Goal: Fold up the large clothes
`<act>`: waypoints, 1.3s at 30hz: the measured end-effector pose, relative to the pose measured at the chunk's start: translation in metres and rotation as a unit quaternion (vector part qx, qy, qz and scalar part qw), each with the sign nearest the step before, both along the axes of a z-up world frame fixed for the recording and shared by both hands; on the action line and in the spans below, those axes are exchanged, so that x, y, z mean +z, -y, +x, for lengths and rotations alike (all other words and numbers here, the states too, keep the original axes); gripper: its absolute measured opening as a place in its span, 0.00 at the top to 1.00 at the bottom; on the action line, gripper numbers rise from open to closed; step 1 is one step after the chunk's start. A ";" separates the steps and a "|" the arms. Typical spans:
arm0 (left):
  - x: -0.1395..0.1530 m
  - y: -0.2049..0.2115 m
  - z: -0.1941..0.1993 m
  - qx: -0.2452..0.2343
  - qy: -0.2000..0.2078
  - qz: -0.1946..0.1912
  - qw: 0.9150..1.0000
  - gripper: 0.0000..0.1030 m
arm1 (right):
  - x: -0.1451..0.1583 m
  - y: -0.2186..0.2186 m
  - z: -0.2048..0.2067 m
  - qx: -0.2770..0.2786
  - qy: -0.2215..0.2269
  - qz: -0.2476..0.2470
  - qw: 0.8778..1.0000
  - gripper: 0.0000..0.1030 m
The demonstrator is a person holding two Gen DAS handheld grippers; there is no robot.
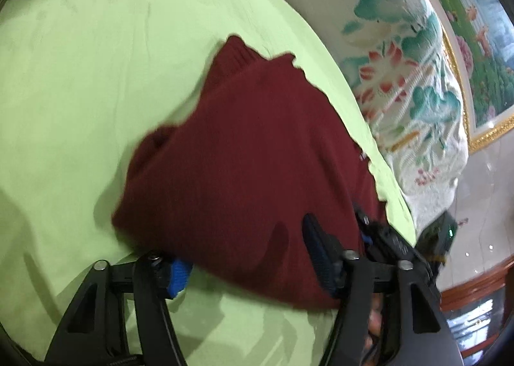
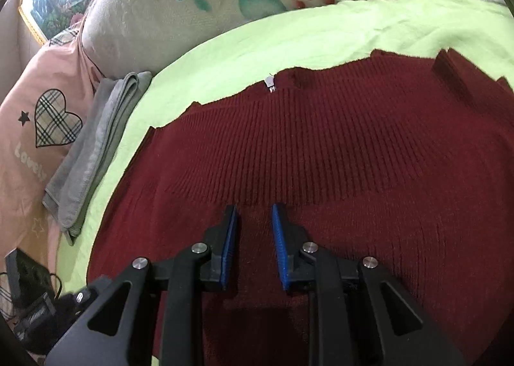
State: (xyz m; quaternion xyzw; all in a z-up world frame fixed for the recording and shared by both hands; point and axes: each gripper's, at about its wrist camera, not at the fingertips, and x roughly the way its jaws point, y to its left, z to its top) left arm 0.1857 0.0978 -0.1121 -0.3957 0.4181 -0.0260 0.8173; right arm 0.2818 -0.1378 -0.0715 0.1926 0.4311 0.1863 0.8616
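Here a dark red knit sweater (image 2: 321,154) lies on the light green bed sheet (image 1: 96,77). The right gripper (image 2: 255,215) hovers just over it, jaws a little apart, holding nothing. The left gripper (image 1: 247,257) stands wide open across the sweater's near edge, not pinching it.

Left wrist view: close above the green sheet (image 1: 80,83), angled down, floral quilt (image 1: 404,83) at upper right. Right wrist view: nearer still, angled down over the dark red sweater (image 2: 321,154). Both views share sweater, sheet and quilt.
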 end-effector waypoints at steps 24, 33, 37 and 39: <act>0.049 0.191 0.064 -0.270 0.098 0.071 0.955 0.90 | -0.023 0.129 0.004 -0.049 -0.112 0.262 0.957 0.76; 0.049 0.206 0.058 -0.281 0.113 0.142 0.942 0.90 | -0.006 0.145 0.024 -0.034 -0.092 0.330 0.939 0.32; 0.049 0.211 0.052 -0.288 0.120 0.172 0.934 0.90 | -0.006 0.118 0.060 0.002 -0.122 0.264 0.957 0.33; 0.048 0.209 0.052 -0.290 0.120 0.170 0.934 0.90 | -0.007 0.106 0.073 0.014 -0.127 0.230 0.965 0.57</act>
